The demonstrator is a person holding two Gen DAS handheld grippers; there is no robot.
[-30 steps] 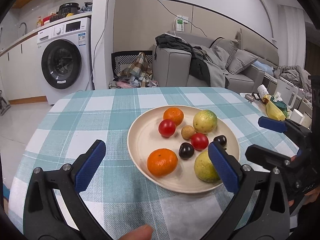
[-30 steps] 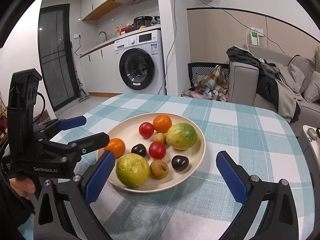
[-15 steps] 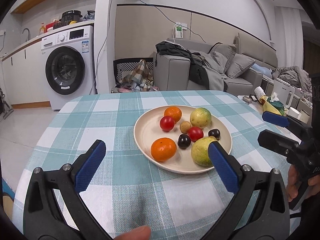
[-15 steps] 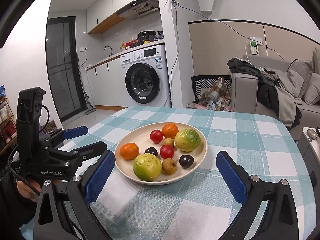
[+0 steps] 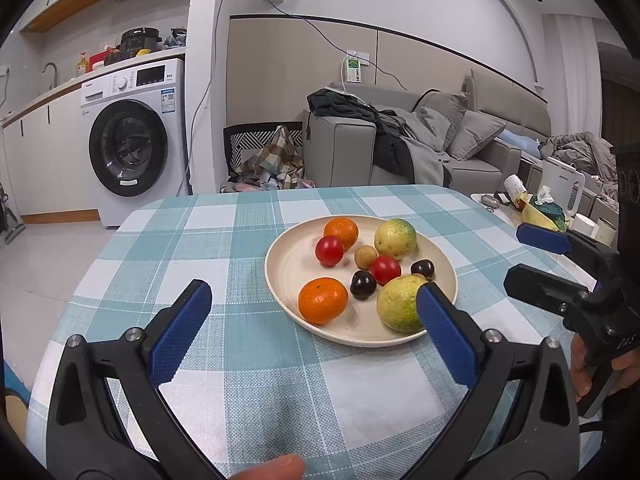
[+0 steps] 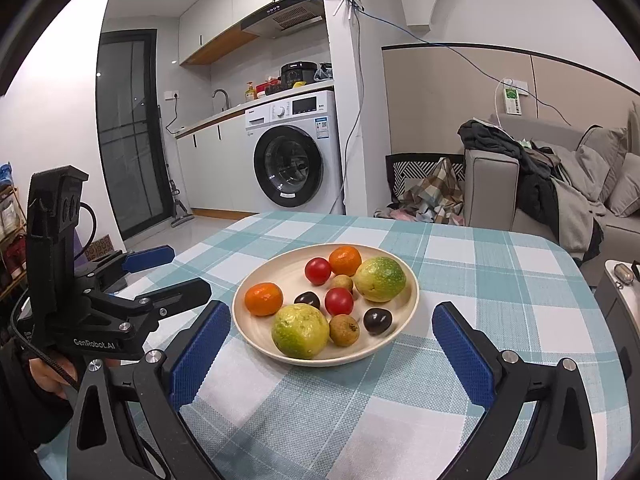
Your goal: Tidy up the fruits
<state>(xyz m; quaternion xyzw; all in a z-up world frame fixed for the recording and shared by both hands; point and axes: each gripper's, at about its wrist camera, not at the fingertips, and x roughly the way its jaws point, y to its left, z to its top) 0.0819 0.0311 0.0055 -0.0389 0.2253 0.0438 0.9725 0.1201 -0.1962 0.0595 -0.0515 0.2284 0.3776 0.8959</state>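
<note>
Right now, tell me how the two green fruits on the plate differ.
The near green fruit lies at the plate's front edge beside a brown longan; the far green fruit sits at the back right by an orange. The near one looks yellower and blotchier, the far one greener. Both are round, similar-sized and untouched.

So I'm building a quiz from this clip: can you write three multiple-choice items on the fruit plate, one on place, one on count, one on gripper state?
1. Where does the plate stand?
A. on the checked tablecloth
B. on the sofa
C. on the washing machine

2. How many tangerines lie on it?
A. one
B. two
C. four

3. How do both grippers stand?
A. shut on fruit
B. open, empty
C. one shut

Key: 1 A, the cloth shows all around the rim. 2 B, a near tangerine and a far tangerine. 3 B, the left gripper and right gripper have their jaws wide apart, short of the plate.
</note>
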